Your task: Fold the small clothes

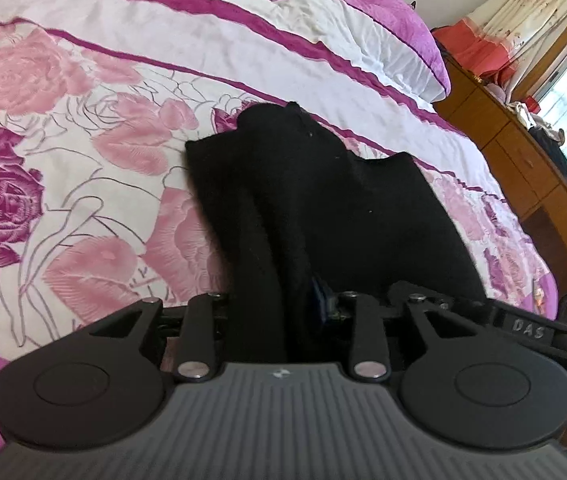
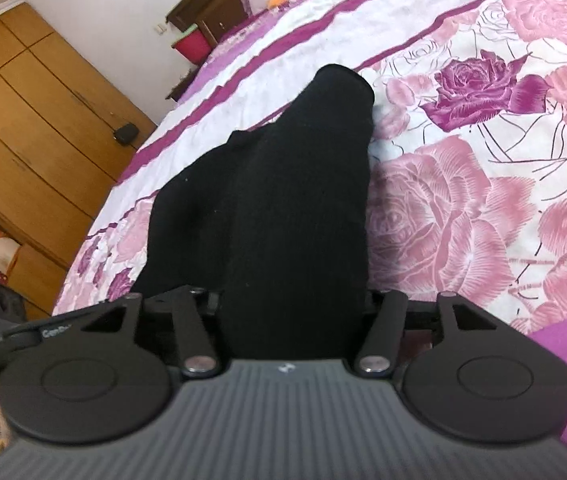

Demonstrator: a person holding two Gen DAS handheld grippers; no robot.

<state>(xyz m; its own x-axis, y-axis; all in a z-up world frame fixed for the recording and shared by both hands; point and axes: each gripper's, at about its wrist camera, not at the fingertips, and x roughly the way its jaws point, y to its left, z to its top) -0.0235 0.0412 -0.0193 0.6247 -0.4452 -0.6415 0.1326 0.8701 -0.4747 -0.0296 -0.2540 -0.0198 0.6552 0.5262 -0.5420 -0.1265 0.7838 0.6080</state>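
We see a black garment (image 1: 307, 208) lying on a bed covered by a quilt (image 1: 83, 128) printed with pink and purple roses and crossed by purple stripes. In the left wrist view the cloth runs from the middle of the quilt straight back into our left gripper (image 1: 283, 312), where a thick fold of it fills the space between the 2 linkage arms. The fingertips themselves are buried under the fabric, so we cannot tell whether that gripper is clamped on the cloth or merely has it between its fingers. The right wrist view gives the same picture — the black garment (image 2: 283, 200) bulges up from the quilt (image 2: 483, 200) and passes into our right gripper (image 2: 291, 308), hiding its fingertips too, and again we cannot tell how tightly it holds. The far end of the garment rests on the quilt near a purple stripe. Beyond the bed stand wooden cabinets (image 2: 35, 120) — and in the left view a curtained window (image 1: 563, 60).
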